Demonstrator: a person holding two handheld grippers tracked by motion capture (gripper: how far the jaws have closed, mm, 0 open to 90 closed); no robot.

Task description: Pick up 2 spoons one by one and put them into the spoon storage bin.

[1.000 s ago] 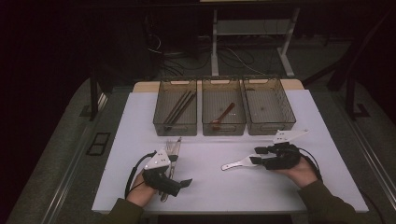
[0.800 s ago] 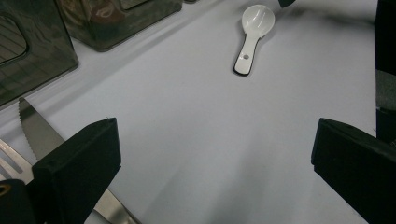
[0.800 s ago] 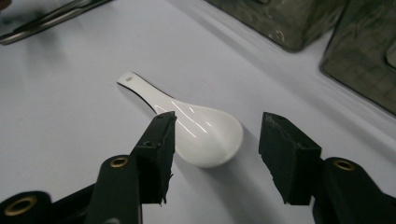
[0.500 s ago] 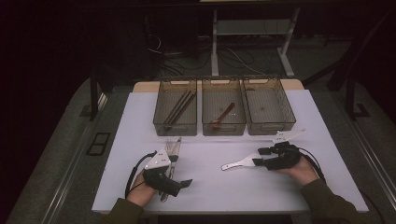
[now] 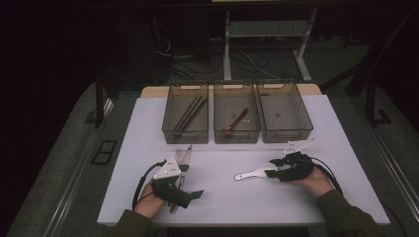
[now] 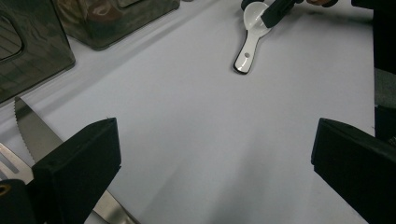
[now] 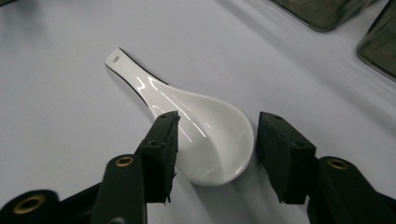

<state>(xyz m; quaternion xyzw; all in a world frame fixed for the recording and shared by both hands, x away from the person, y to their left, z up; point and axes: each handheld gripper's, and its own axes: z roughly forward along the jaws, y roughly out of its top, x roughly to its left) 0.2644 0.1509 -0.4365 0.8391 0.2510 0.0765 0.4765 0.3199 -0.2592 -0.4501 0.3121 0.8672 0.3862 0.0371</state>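
Note:
A white ceramic spoon point(image 5: 252, 174) lies on the white table, bowl toward the right hand. My right gripper point(image 5: 272, 170) is low over it. In the right gripper view the spoon's bowl point(image 7: 205, 135) sits between the jaws of the right gripper point(image 7: 217, 121), which have just been closing. A small gap shows at the right pad, so the gripper is open. My left gripper point(image 5: 190, 180) rests at the front left, jaws wide open with nothing between them. It lies beside a serrated knife point(image 6: 28, 126) and a fork point(image 6: 9, 158). The spoon point(image 6: 252, 39) shows far off in the left gripper view.
Three dark mesh bins stand in a row at the back. The left bin point(image 5: 185, 139) holds dark chopsticks, the middle bin point(image 5: 236, 140) holds a red spoon, and the right bin point(image 5: 286, 136) looks bare. Bare white tabletop point(image 5: 222, 197) lies between my hands.
The right gripper has shifted a little at the spoon's bowl. The left gripper, the knife and the fork have not moved.

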